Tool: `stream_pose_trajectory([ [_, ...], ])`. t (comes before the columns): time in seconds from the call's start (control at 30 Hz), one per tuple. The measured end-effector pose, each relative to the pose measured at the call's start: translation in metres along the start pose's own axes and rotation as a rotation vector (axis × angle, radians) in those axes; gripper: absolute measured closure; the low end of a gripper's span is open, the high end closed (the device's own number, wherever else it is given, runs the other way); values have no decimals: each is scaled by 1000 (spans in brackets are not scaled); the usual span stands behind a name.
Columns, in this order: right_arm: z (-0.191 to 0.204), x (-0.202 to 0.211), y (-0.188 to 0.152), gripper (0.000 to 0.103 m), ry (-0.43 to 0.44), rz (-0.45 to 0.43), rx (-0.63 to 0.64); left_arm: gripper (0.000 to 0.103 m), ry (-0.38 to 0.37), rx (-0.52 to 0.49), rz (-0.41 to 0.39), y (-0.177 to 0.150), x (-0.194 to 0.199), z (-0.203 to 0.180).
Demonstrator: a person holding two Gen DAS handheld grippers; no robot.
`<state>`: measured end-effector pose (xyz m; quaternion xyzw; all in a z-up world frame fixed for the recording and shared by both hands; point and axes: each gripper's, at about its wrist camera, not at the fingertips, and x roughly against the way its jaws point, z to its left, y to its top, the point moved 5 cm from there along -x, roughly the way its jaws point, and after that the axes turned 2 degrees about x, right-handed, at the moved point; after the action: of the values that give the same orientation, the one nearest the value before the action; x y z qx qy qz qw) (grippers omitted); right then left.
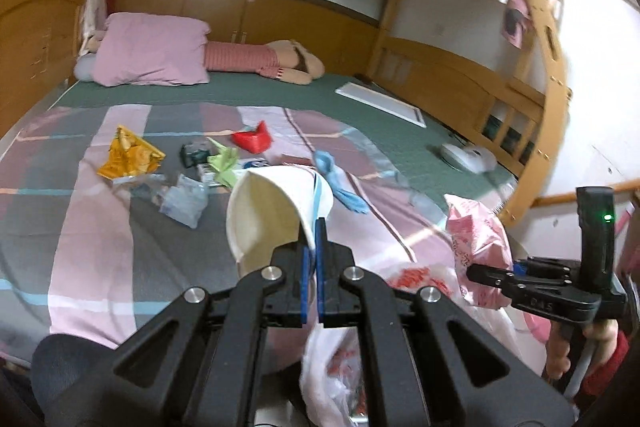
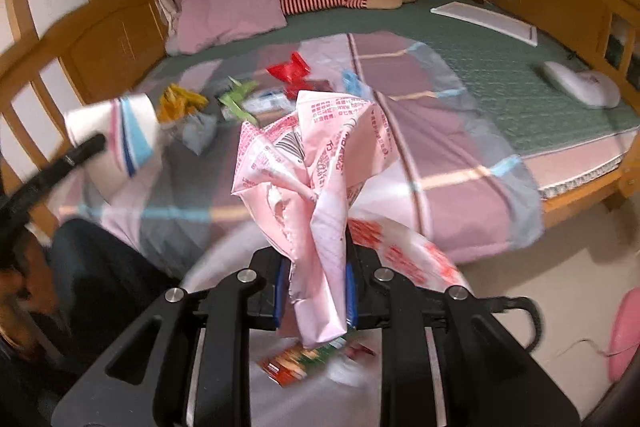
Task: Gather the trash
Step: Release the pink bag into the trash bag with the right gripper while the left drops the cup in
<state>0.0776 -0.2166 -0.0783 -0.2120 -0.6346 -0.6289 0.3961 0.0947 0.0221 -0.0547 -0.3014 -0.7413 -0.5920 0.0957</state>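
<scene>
Pink bag hides right tongs' pads.

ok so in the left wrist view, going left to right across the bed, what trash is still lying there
yellow wrapper → dark small packet → green wrapper → red wrapper → blue glove. The clear plastic in front of these overlaps them, so its place in the order is unclear.

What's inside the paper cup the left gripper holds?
The cup tilts its mouth toward the left wrist camera: only bare cream wall shows, no trash. The bottom is hidden behind the gripper.
</scene>
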Motion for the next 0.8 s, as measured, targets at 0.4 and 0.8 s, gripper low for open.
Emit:
stream_pose_trajectory([
  [0.4,-11,8,-31,29,50,67,15,100,-81,-63,122,-32,-14,-34],
  [0.8,-61,40,-2,26,29,-136,-247,84,-248,-314,334,-90,-39,-96],
])
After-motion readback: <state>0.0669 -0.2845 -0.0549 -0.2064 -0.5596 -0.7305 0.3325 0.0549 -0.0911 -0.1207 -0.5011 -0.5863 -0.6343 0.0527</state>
